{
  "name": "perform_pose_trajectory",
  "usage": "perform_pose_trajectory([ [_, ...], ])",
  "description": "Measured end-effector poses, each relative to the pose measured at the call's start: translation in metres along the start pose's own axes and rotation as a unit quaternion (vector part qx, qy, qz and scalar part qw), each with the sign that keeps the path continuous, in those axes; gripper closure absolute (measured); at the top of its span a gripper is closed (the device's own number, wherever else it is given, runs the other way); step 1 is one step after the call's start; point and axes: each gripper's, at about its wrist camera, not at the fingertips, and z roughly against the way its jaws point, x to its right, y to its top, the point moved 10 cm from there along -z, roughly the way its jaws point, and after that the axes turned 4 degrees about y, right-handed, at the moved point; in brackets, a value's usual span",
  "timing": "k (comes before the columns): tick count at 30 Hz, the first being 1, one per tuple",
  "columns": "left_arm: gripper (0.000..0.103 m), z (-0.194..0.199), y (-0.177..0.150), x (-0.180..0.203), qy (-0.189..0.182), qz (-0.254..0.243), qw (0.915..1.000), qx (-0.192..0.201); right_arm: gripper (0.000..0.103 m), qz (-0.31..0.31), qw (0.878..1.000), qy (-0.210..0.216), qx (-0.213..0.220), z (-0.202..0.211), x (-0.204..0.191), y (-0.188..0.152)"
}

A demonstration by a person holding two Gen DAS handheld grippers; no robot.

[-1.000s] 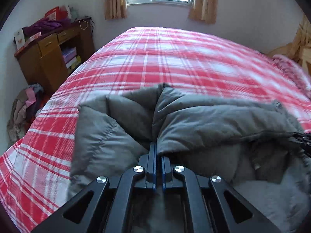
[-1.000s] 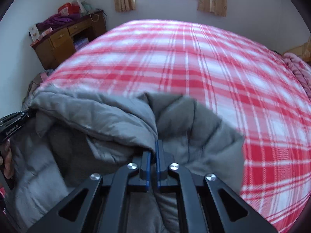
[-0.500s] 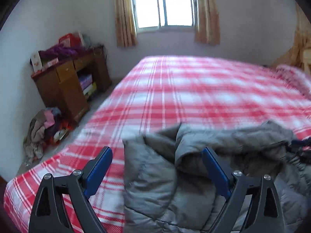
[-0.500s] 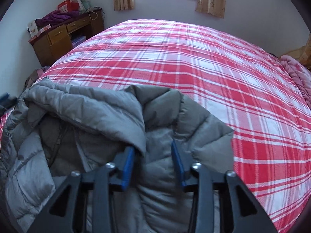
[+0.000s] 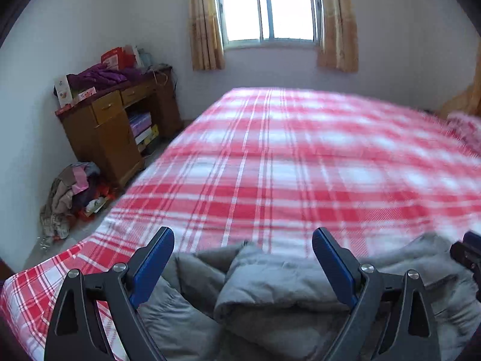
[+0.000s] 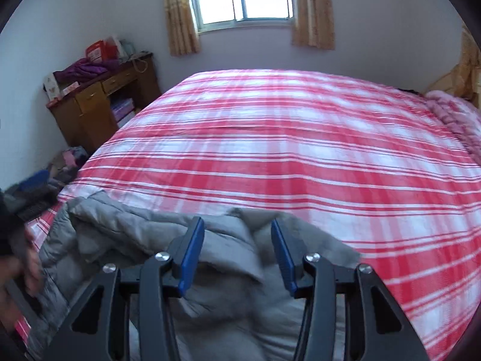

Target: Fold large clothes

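A grey padded jacket point(image 5: 270, 294) lies bunched at the near edge of the bed, on the red plaid sheet point(image 5: 300, 165). My left gripper point(image 5: 243, 237) hangs above the jacket's left part, jaws wide open, its blue pads clear of the cloth. In the right wrist view the jacket point(image 6: 144, 228) fills the lower left. My right gripper point(image 6: 237, 224) stands half open over a fold of it, and the pads do not press on the cloth. A hand point(image 6: 27, 258) shows at the left edge of that view. The jacket's near part is hidden under both grippers.
A wooden desk point(image 5: 111, 126) piled with clothes and boxes stands against the left wall. A heap of clothes point(image 5: 69, 192) lies on the floor beside it. A pink blanket point(image 6: 451, 111) sits at the bed's far right. The plaid sheet point(image 6: 270, 150) stretches back to the window wall.
Both grippers were shut on folds of the jacket, then opened and let go. Both have risen and tipped up, so the jacket now sits lower in each view.
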Motion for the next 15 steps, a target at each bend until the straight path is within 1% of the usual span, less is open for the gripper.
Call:
perform_pose_trajectory([
  [1,0.010,-0.006,-0.007,-0.001,0.005,-0.003,1.0000,-0.007,0.053,0.001,1.000,0.005,-0.004,-0.010,-0.007,-0.002],
  [3,0.010,-0.025,-0.031,-0.004,0.011,-0.006,0.9993,-0.035,0.053,0.006,1.000,0.012,-0.015,-0.026,-0.016,-0.012],
  [5,0.009,-0.041,-0.051,-0.006,0.007,0.000,0.9982,-0.060,0.053,0.007,0.999,0.013,-0.029,-0.040,-0.015,-0.026],
  [6,0.009,-0.045,-0.057,-0.007,0.003,0.004,0.9979,-0.064,0.053,0.004,0.999,0.012,-0.039,-0.049,-0.012,-0.036],
  [8,0.009,-0.049,-0.063,-0.006,-0.005,0.015,0.9976,-0.068,0.053,-0.002,0.999,0.014,-0.048,-0.059,-0.005,-0.051],
  [10,0.008,-0.052,-0.068,-0.003,-0.002,0.009,0.9975,-0.070,0.053,-0.008,0.999,0.019,-0.046,-0.063,-0.001,-0.059],
  [12,0.008,-0.056,-0.072,-0.003,-0.002,0.007,0.9970,-0.077,0.053,-0.009,0.999,0.023,-0.042,-0.065,0.001,-0.064],
  [15,0.008,-0.062,-0.075,-0.001,-0.003,0.007,0.9962,-0.087,0.053,-0.004,0.999,0.019,-0.043,-0.070,-0.002,-0.064],
])
